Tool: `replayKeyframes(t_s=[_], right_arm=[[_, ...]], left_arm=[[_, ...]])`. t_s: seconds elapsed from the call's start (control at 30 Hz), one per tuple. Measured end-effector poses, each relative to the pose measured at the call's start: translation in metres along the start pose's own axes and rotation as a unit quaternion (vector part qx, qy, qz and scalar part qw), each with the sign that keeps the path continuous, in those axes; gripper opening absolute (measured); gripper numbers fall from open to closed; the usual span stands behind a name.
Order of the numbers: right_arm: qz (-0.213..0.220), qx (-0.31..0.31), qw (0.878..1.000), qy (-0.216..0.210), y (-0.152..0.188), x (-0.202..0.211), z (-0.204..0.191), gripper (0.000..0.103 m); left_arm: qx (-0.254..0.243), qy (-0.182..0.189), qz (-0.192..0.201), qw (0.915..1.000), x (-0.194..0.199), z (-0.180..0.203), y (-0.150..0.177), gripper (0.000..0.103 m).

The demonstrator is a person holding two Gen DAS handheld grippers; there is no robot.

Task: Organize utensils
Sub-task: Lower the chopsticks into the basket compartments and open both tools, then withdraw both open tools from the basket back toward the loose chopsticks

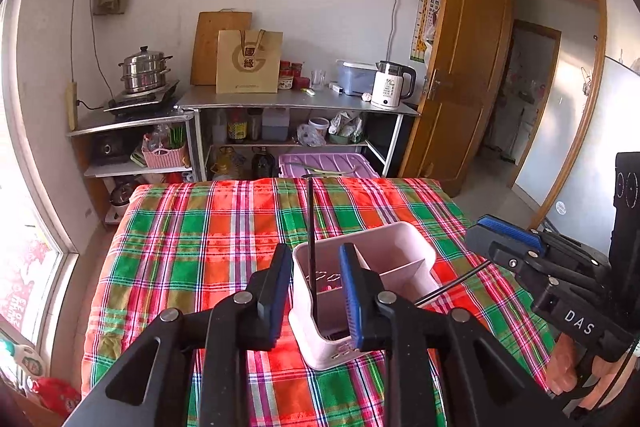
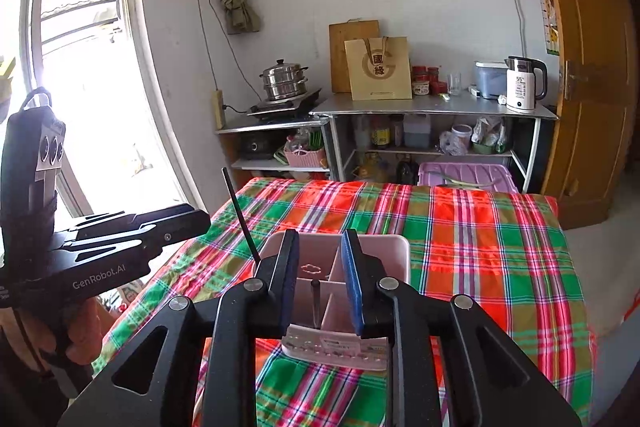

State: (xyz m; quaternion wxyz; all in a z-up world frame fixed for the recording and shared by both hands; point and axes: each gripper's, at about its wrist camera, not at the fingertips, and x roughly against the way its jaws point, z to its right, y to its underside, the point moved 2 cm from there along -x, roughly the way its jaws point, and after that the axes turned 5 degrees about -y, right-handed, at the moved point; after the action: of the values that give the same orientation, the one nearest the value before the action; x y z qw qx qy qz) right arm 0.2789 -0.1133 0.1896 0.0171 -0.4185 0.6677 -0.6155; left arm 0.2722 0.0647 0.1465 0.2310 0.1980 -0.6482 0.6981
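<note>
A pale pink utensil holder [image 1: 400, 259] with inner dividers stands on the plaid table; it also shows in the right wrist view [image 2: 384, 251]. A thin black chopstick [image 1: 311, 227] stands upright in its left compartment, and shows leaning left in the right wrist view [image 2: 240, 215]. My left gripper [image 1: 316, 291] is open, its blue pads either side of that chopstick without touching it. A second black stick [image 2: 315, 303] stands in a near compartment, between the open jaws of my right gripper [image 2: 320, 283]. From the left view it slants down from the right gripper [image 1: 452, 287].
The table wears a red, green and pink plaid cloth [image 1: 224, 235]. Behind it stand metal shelves [image 1: 296, 103] with a steamer pot, paper bag, kettle and jars, and a purple bin [image 1: 328, 165]. A wooden door [image 1: 456, 67] stands open at the right.
</note>
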Motion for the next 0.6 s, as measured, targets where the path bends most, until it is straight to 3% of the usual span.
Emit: replayKeyframes(t_s=[0.3, 0.6], right_arm=[[0.025, 0.0, 1.0, 0.001, 0.026, 0.054, -0.001, 0.026], [0.024, -0.003, 1.0, 0.009, 0.084, 0.099, -0.003, 0.026]], left_arm=[[0.009, 0.01, 0.044, 0.999, 0.059, 0.002, 0.03, 0.025], [0.001, 0.031, 0.066, 0.9973, 0.108, 0.022, 0.105, 0.025]])
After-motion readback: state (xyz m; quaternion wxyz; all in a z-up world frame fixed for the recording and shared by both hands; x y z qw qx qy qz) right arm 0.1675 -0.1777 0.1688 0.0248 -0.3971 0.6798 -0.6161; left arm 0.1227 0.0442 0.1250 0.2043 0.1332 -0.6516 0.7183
